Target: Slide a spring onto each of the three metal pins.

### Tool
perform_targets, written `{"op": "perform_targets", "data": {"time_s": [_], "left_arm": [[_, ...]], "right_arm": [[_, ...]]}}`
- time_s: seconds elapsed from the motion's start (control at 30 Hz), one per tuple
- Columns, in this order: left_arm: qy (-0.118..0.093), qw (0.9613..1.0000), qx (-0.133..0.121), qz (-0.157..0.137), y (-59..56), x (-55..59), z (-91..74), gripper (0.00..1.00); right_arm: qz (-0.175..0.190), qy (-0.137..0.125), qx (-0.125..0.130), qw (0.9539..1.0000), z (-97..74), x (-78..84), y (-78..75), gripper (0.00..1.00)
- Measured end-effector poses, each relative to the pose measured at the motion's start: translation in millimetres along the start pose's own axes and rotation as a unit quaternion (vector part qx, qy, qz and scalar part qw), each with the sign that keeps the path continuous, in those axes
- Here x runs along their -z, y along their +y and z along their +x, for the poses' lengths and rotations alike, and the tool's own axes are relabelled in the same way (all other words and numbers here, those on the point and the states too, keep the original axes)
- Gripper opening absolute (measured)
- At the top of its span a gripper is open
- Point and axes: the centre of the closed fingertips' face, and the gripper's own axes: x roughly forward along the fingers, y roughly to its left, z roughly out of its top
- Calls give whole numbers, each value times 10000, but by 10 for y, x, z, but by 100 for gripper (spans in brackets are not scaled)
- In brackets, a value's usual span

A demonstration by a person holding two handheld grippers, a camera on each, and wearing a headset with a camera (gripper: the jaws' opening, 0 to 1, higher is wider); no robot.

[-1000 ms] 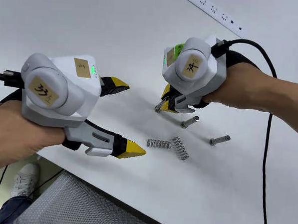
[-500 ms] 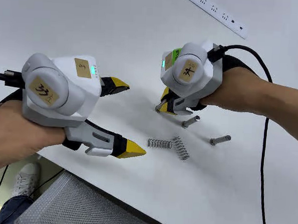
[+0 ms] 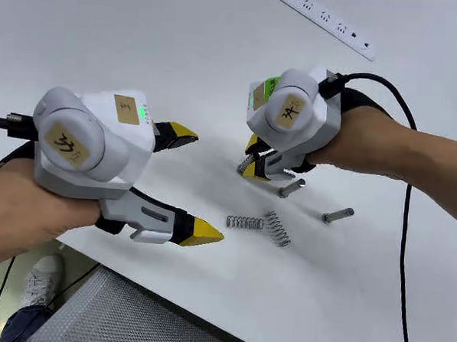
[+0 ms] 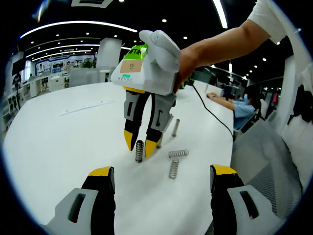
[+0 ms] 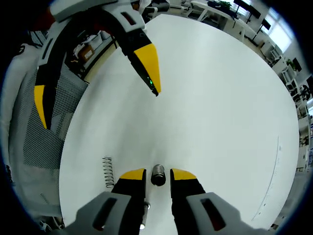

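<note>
Since a second ago the right gripper (image 4: 138, 148) has tipped up a touch, so its load stands nearer upright. The rest on the white bench (image 3: 128, 35) stayed put.

The left gripper (image 3: 201, 183) has its jaws wide apart, empty, and hovers over the near edge. Two loose steel coil springs (image 3: 245, 221) (image 3: 278, 227) lie close together between the grippers. The right gripper is clamped on a third steel coil spring (image 5: 158, 175), foot on the bench (pin inside? can't tell). Two bare short metal pins (image 3: 291, 188) (image 3: 338, 215) lie just beyond.

My read: first pin in hand. Next move: release, hold a bare pin steady, and line a loose spring up with its end.
</note>
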Motion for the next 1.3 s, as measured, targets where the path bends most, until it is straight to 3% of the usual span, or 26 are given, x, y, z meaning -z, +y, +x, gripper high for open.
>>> {"op": "perform_targets", "data": {"time_s": [0.2,0.47,0.77,1.03,1.23,1.27,1.3], "left_arm": [[56,10000,17,59,-39,-29,-3,81],[172,9997,48,174,-63,-53,-11,81],[318,9989,114,322,-91,-69,-21,81],[516,9975,172,458,-100,-34,-48,81],[708,9955,241,579,-157,-22,-7,79],[743,9951,255,594,-170,-20,3,79],[802,9945,264,624,-187,-16,18,78]], "right_arm": [[202,-235,71,9995,-94,-8,1,26],[340,-609,187,9974,-365,3,33,39],[870,-1364,503,9855,-737,50,132,57],[1477,-2042,973,9628,-1059,255,273,69],[1964,-2713,1298,9333,-1266,474,448,78],[2007,-2743,1353,9307,-1284,524,483,79],[2075,-2883,1457,9234,-1323,569,525,81]]}}
